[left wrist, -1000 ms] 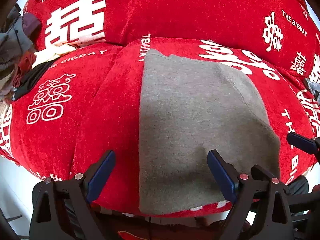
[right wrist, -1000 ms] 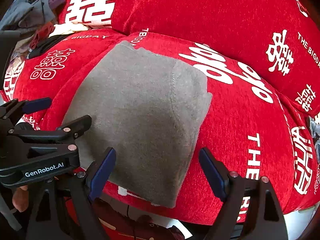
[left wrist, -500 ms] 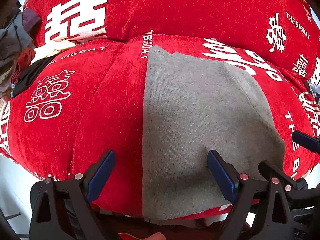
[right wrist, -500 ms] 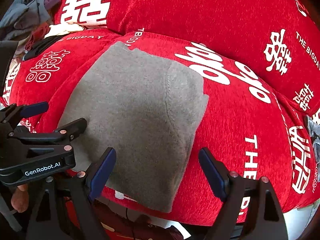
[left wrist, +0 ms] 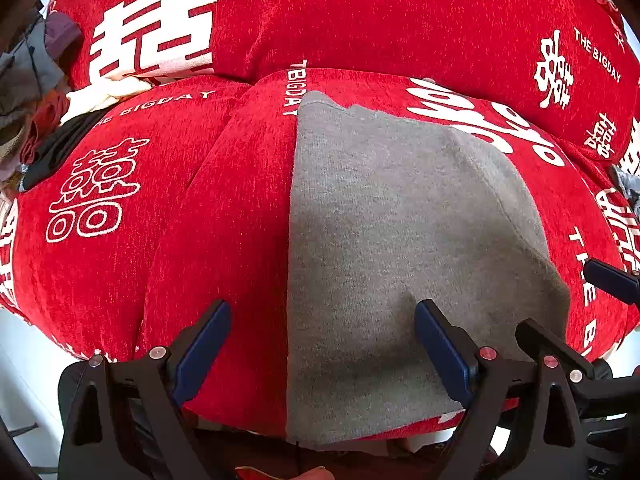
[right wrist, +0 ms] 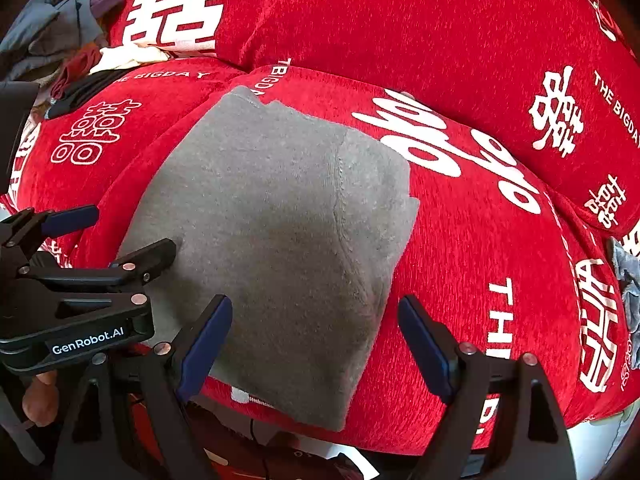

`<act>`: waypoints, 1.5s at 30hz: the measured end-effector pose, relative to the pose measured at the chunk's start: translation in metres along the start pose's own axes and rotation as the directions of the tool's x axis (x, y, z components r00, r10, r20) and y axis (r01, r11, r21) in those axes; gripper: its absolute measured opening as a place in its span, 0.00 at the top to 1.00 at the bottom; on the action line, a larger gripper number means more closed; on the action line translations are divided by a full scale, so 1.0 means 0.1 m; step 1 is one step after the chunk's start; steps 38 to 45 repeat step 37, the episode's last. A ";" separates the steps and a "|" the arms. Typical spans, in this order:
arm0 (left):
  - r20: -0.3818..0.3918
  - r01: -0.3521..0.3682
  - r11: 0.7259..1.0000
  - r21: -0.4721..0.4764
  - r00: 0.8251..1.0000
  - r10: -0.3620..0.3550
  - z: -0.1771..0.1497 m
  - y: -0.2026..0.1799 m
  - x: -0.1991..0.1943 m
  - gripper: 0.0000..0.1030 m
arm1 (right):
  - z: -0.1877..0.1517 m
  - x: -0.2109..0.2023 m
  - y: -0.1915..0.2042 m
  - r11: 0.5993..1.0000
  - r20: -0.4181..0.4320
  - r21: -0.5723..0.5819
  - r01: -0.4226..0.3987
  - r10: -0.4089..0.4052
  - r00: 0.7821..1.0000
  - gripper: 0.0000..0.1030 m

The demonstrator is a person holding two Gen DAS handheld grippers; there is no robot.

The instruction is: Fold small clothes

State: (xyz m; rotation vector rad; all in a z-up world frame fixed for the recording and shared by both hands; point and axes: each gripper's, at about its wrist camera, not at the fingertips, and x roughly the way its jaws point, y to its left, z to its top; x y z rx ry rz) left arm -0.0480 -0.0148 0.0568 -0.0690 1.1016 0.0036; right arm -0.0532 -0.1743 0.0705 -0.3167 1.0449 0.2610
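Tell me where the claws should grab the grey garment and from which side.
Grip the grey garment at its near hem, which overhangs the red cushion edge. Come from the front, each open claw, left claw and right claw, straddling one near corner.

Red sofa cushion, white lettering. Folded grey garment flat on it. Heap of clothes at far left.

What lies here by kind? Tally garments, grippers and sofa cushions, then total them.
Grey folded garment: 1
Heap of other clothes, too tangled to count: 1
Grippers, jaws open: 2, left gripper, right gripper
Red seat cushions: 2
Total: 6
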 end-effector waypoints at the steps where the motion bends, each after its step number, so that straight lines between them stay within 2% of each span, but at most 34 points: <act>1: 0.000 -0.002 1.000 -0.001 1.000 0.002 0.00 0.00 0.00 0.09 | 0.00 0.00 0.00 1.000 0.000 0.000 0.000 0.000 1.000 0.15; 45: -0.002 -0.060 0.998 0.021 0.998 0.060 0.00 -0.12 -0.01 0.09 | -0.03 0.00 -0.06 0.999 0.025 0.019 -0.032 0.032 0.999 0.15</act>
